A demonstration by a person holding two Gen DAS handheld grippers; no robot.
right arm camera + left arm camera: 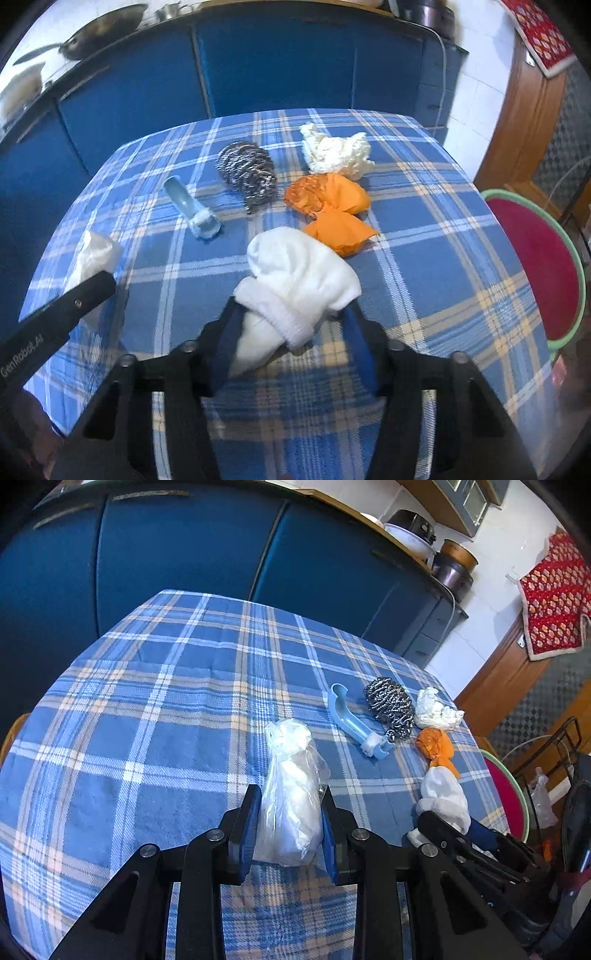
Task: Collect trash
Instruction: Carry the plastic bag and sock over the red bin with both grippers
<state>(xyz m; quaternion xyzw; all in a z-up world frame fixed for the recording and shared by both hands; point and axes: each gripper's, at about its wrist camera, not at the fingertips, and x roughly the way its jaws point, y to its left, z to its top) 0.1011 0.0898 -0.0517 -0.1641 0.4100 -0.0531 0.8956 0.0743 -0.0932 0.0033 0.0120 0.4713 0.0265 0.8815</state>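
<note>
My left gripper is shut on a clear plastic bag with white stuff inside, over the plaid table. The bag also shows in the right wrist view at the left. My right gripper is shut on a white sock; the sock also shows in the left wrist view. On the cloth lie an orange wrapper, crumpled white paper, a steel scourer and a light blue plastic holder.
The table with its blue plaid cloth stands in front of blue cabinets. A red-seated chair stands at the table's right. Pots sit on the counter. A wooden door is at the right.
</note>
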